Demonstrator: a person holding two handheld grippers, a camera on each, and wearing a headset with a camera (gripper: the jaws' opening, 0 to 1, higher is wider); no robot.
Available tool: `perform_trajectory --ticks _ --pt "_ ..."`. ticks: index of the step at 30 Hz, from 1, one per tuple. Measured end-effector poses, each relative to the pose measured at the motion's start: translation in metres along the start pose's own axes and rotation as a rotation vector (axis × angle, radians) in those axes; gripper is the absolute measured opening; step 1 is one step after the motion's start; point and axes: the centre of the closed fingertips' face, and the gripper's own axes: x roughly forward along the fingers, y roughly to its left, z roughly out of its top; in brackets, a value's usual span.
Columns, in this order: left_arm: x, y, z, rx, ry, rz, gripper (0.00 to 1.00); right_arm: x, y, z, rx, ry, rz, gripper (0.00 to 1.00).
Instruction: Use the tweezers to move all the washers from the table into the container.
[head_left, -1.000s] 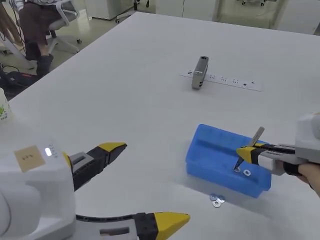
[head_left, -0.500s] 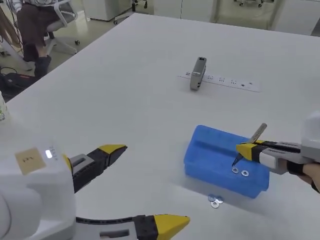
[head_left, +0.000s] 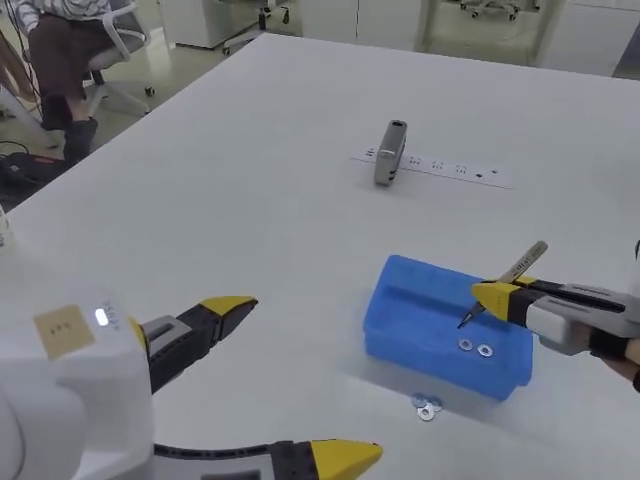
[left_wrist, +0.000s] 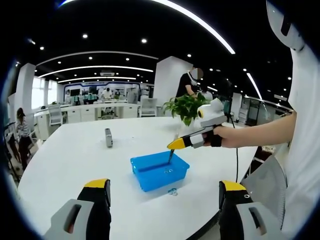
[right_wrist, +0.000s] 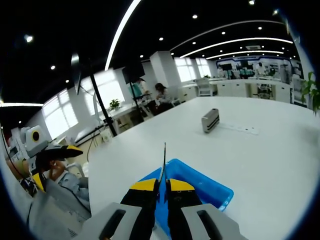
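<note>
Right gripper (head_left: 490, 297), at the right of the head view, is clamped on the slim metal tweezers (head_left: 525, 262). Their tips hang over the blue plastic container (head_left: 420, 365), where two small metal washers (head_left: 466, 345) lie inside. I judge this the drop-off step. A few loose washers (head_left: 426, 405) lie on the white desk (head_left: 250, 180) just below the container's front wall, so the next move calls for a fine pinch there. Left gripper (head_left: 312, 378), lower left, gapes wide and empty.

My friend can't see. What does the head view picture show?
The right gripper holds tweezers pointing down into a blue container with two washers inside. A few more washers lie on the white table beside it. The open left gripper is at lower left.
</note>
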Motion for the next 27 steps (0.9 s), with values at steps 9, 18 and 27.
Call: perform_trajectory --ticks 9,18,27 --pt "0.001 -0.002 0.001 0.005 -0.001 -0.008 0.91 -0.007 0.019 0.001 0.003 -0.021 0.033 0.04" --pt "-0.001 -0.001 0.000 0.006 0.000 -0.005 0.91 -0.002 0.037 -0.015 -0.012 0.015 0.085 0.04" --pt "-0.002 -0.001 -0.002 0.006 0.004 -0.001 0.91 0.012 0.044 -0.038 -0.059 0.088 0.123 0.04"
